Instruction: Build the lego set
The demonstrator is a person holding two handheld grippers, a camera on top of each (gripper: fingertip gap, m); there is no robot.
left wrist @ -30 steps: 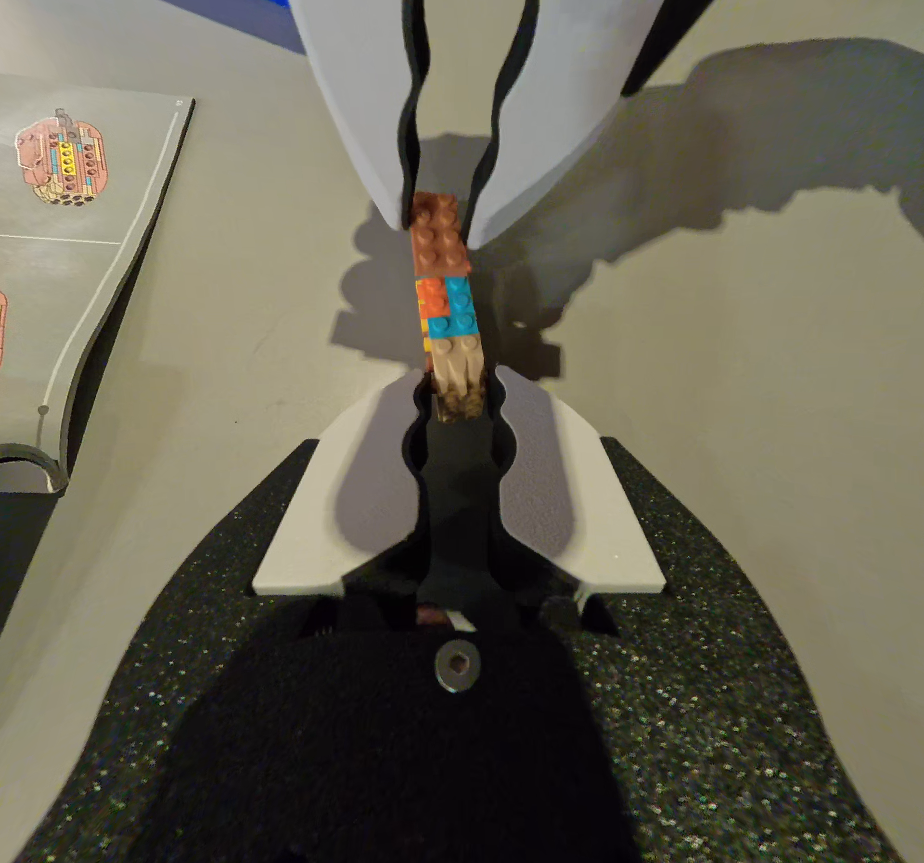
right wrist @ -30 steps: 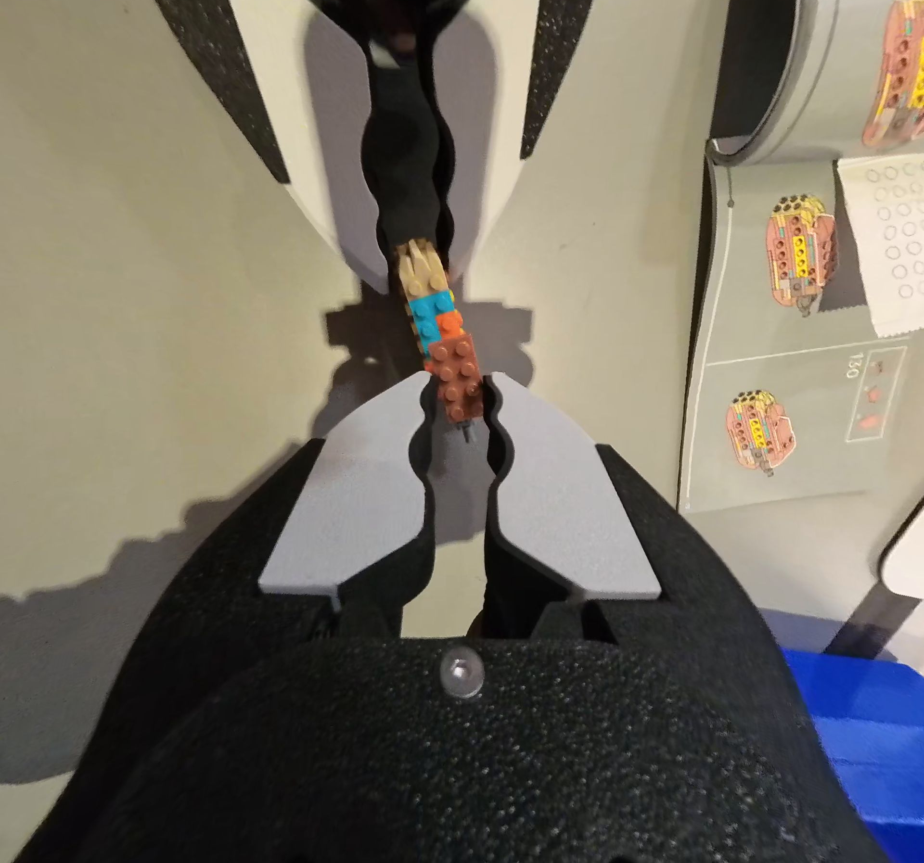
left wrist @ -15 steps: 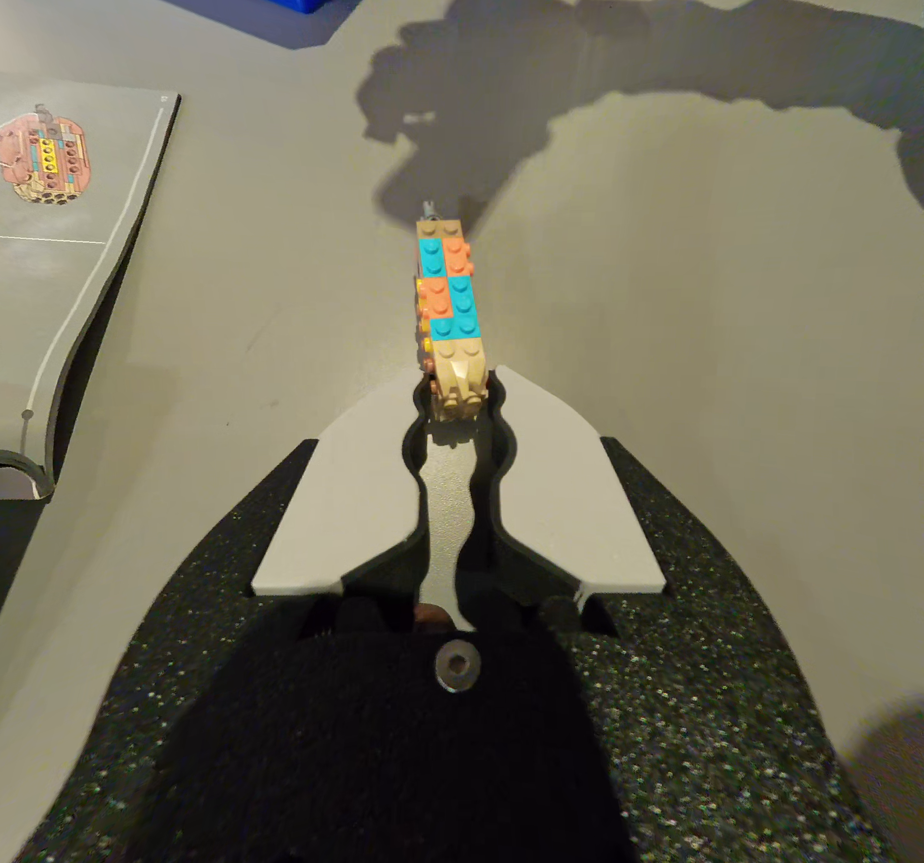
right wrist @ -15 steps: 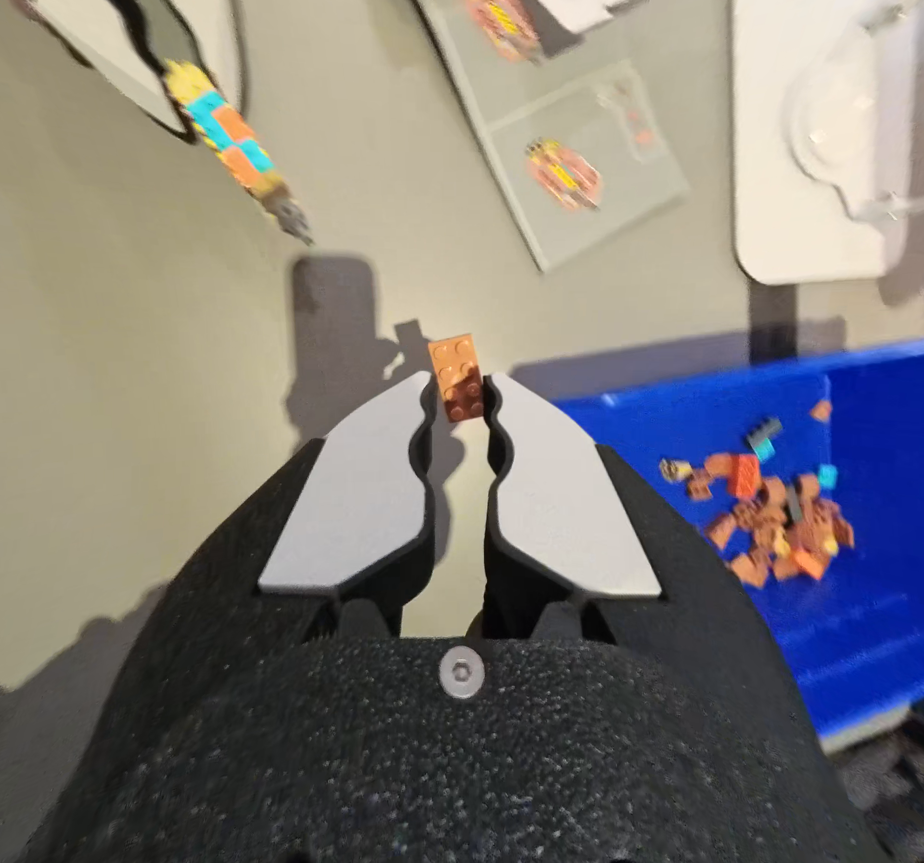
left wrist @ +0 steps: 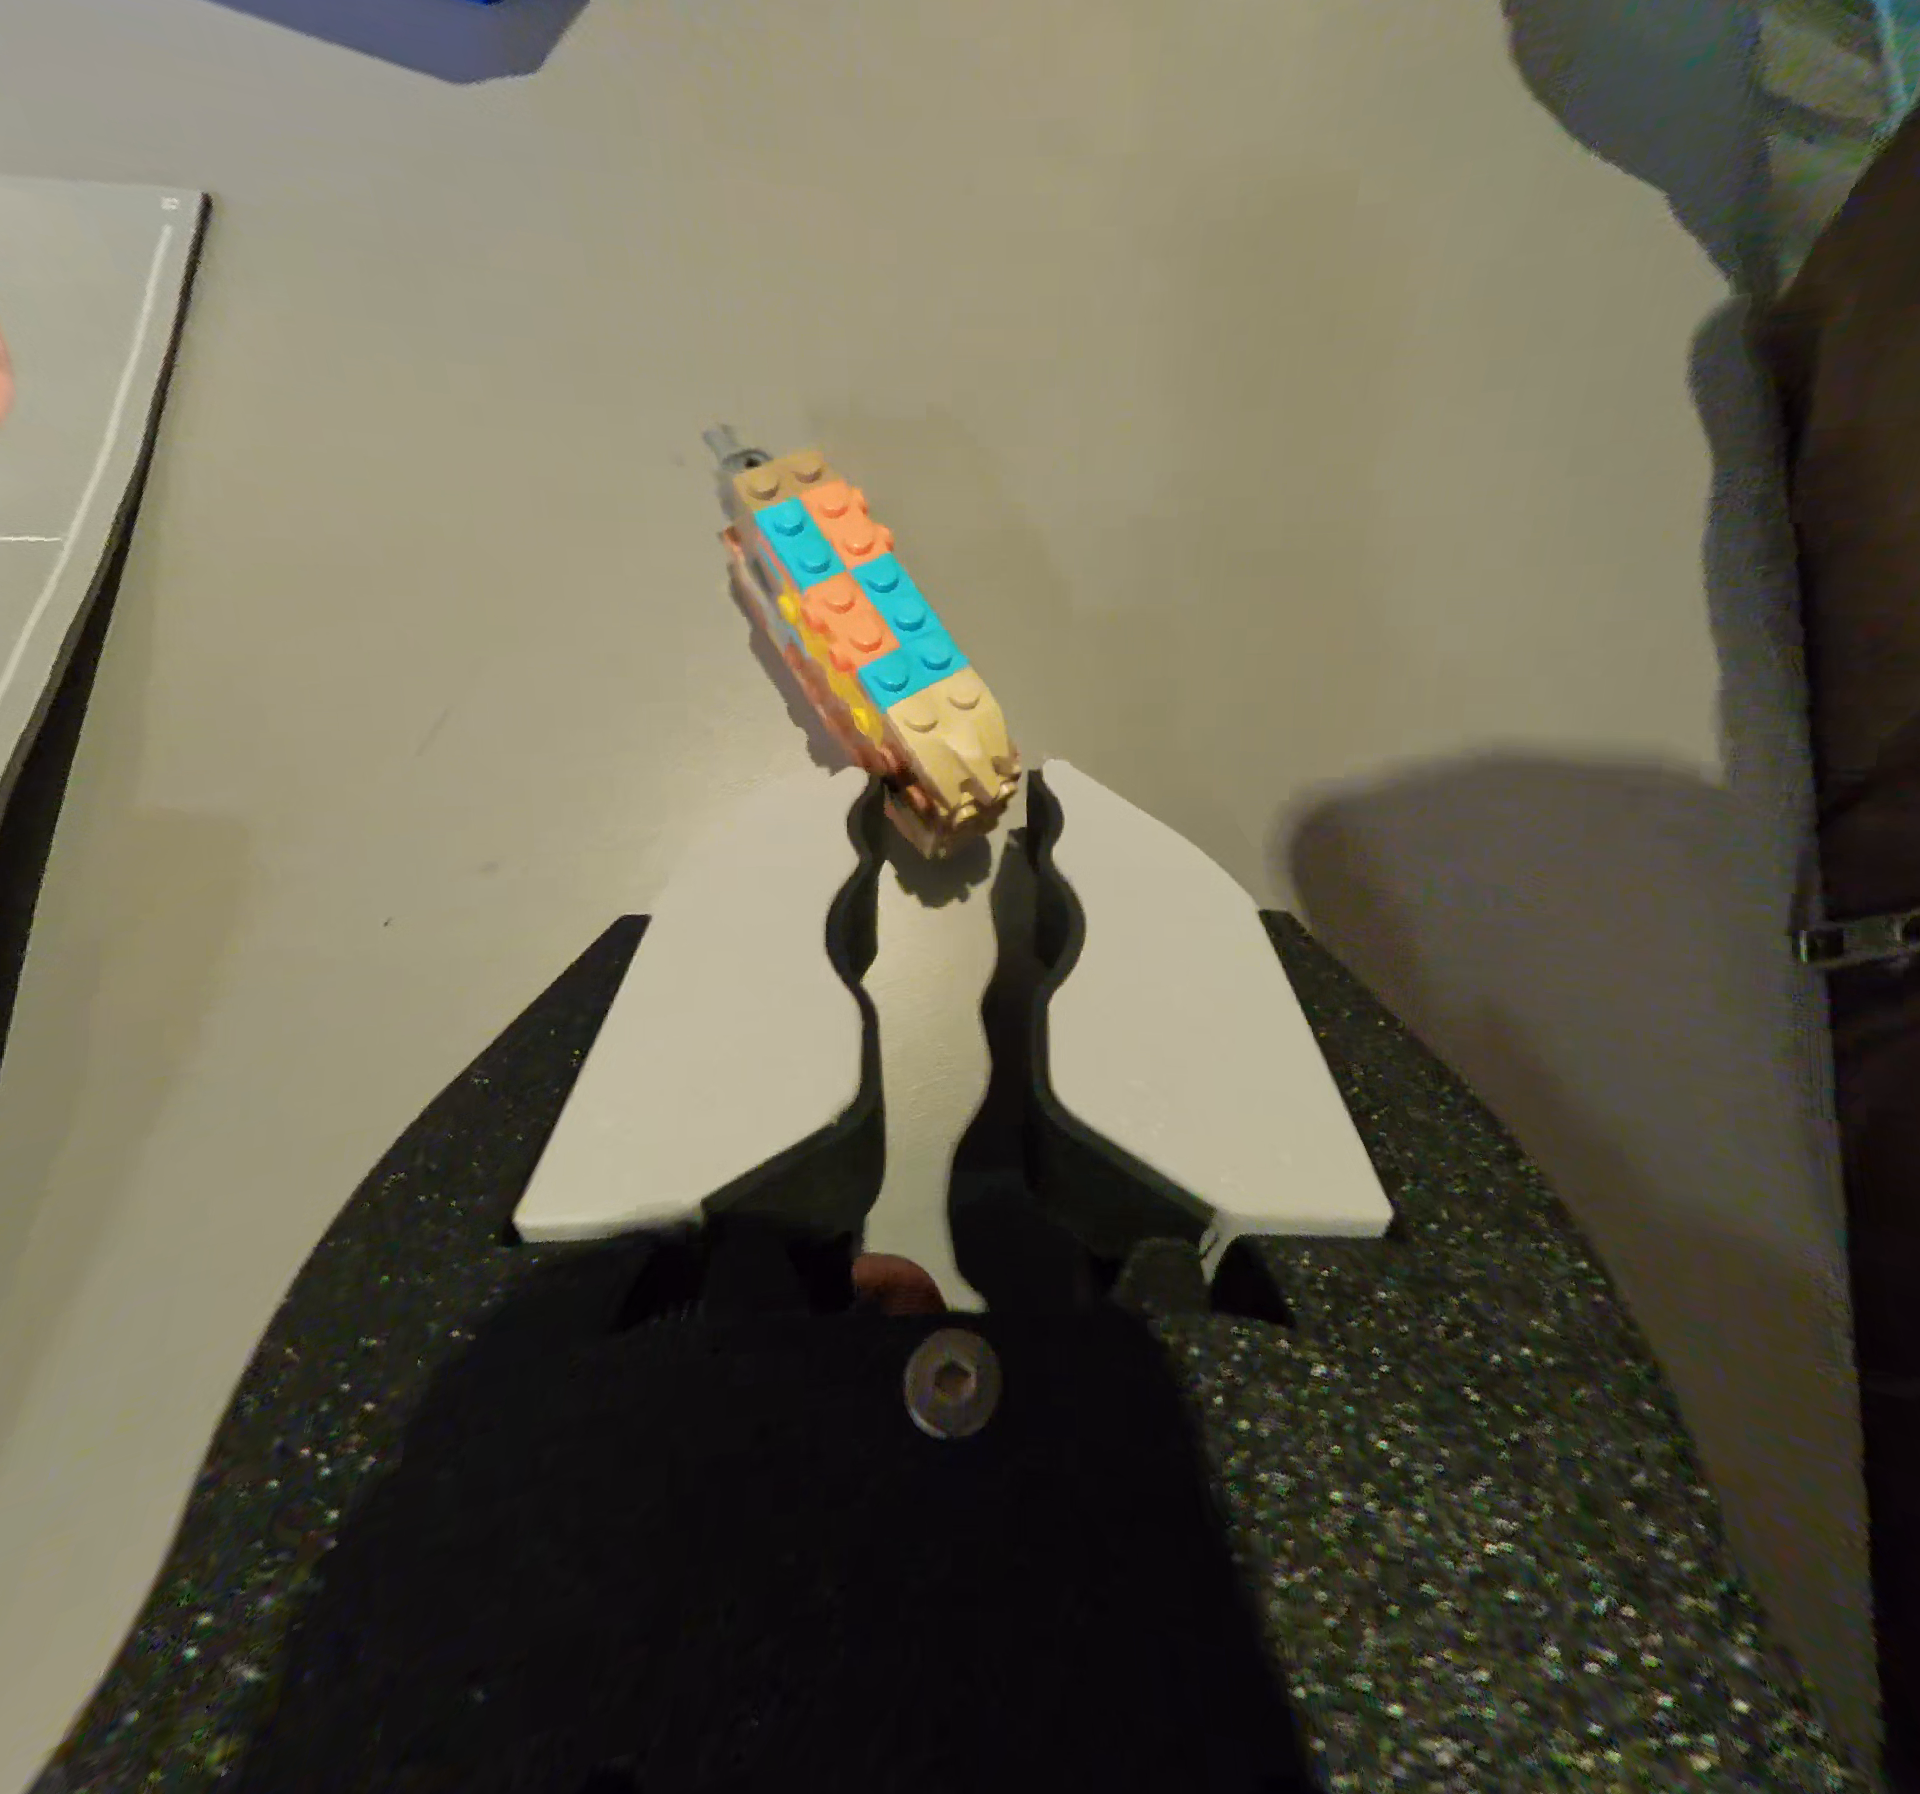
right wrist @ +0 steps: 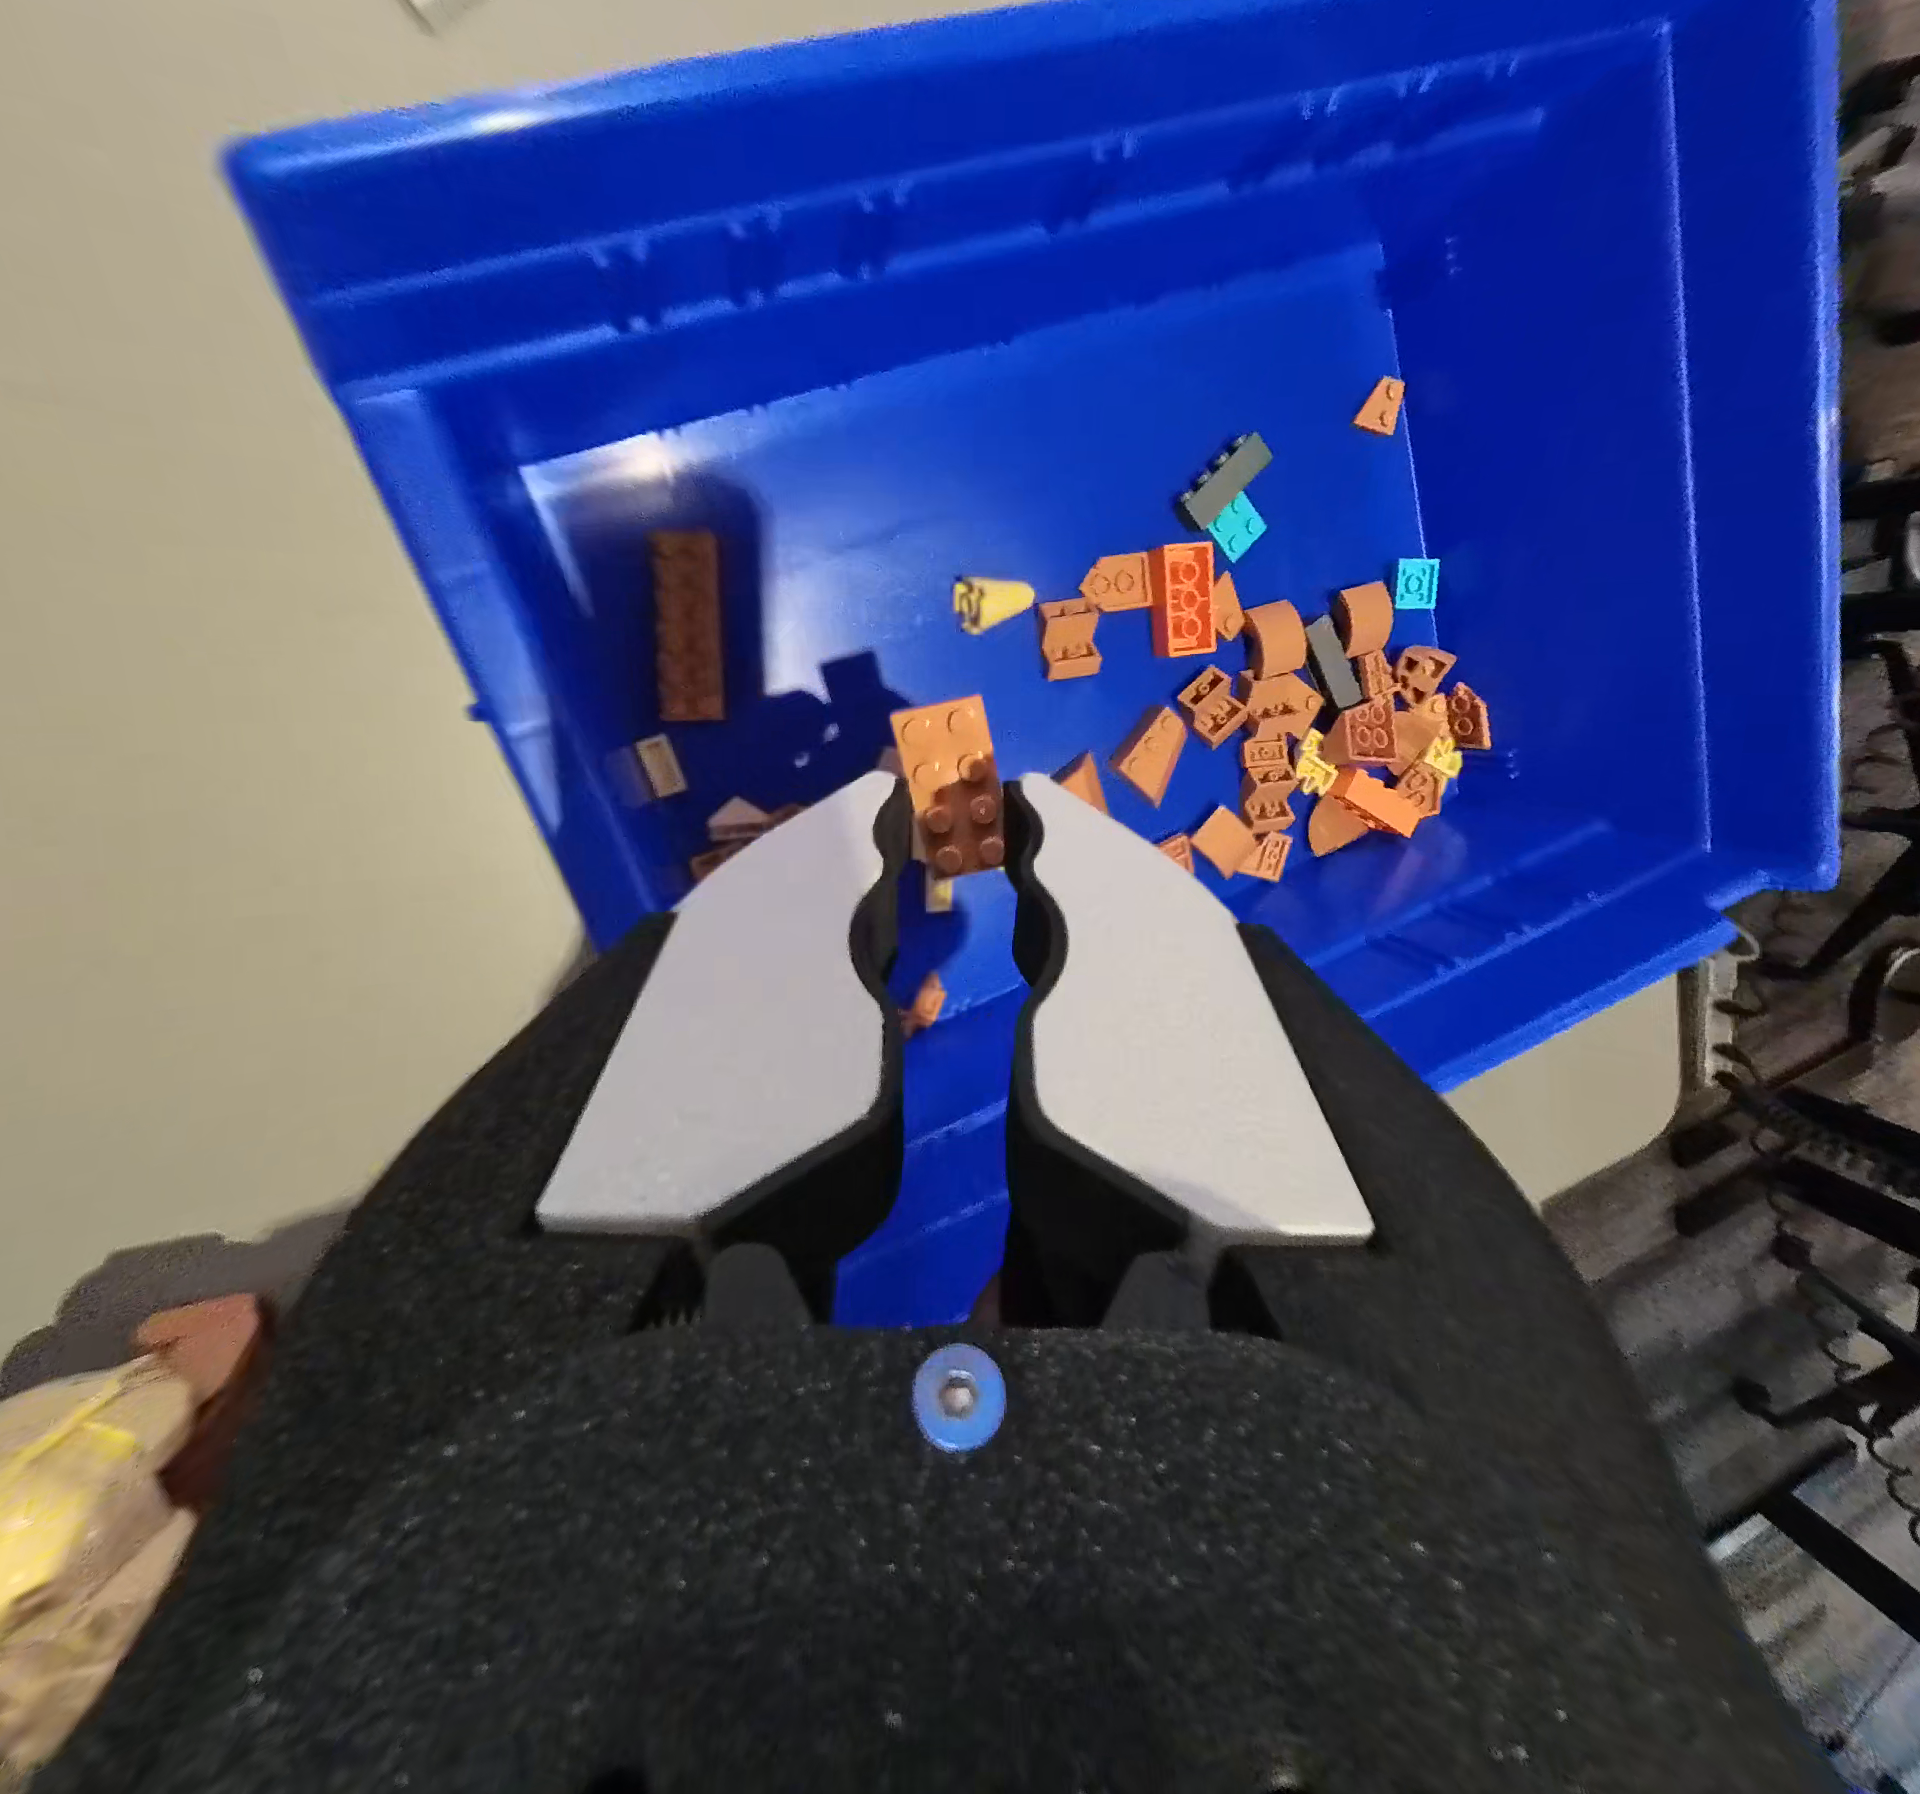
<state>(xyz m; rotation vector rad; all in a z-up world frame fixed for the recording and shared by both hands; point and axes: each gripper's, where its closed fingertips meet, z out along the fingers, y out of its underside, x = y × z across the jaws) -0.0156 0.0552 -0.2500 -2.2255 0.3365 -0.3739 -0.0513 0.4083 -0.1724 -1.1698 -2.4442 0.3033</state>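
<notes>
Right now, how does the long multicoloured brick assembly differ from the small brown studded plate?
The long multicoloured brick assembly mixes tan, teal and orange; the small brown studded plate is brown only. The assembly hangs over grey table; the plate over the blue bin. Each is pinched at one end.

This is looking like a hobby or lab work table rather than a home kitchen. A plain matte grey table [left wrist: 1195, 310] is carrying a blue plastic parts bin [right wrist: 935, 217] near its edge, holding loose small bricks [right wrist: 1299, 705], and an open printed instruction booklet [left wrist: 73, 414] is lying at the left edge.
</notes>
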